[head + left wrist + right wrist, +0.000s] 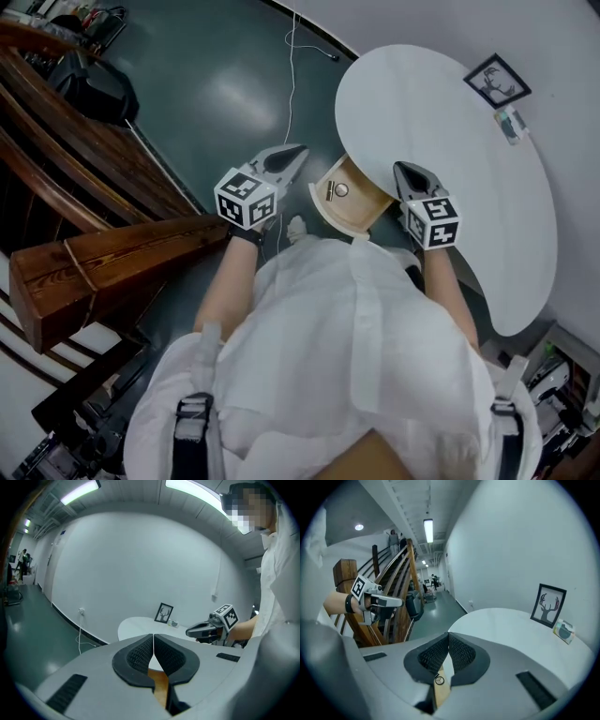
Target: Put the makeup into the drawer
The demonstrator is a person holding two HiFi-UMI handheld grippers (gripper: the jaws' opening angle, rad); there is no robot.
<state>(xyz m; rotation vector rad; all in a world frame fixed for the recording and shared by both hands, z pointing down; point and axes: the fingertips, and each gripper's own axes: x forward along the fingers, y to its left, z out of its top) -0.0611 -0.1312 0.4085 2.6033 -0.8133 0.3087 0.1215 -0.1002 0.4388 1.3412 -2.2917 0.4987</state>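
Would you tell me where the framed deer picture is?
The picture stands upper right in the head view, on the white table, beside a small container.

Open drawer (361,216) juts from the table (441,112) on its near edge, a small round item (341,189) in it; on the table's far side a framed picture (497,82) stands against the wall (562,47), a small container (511,124) just beside it; wooden banister (112,258) at left

My feeds look cool and fairly dim, lit by overhead strip lights (197,491) that leave a soft sheen on the dark floor (225,94) and wash the white counter (450,141) flat. Both gripper views bow hard at the edges and fall to black corners, and the left tongs (153,644) read dark against the pale wall (140,564).
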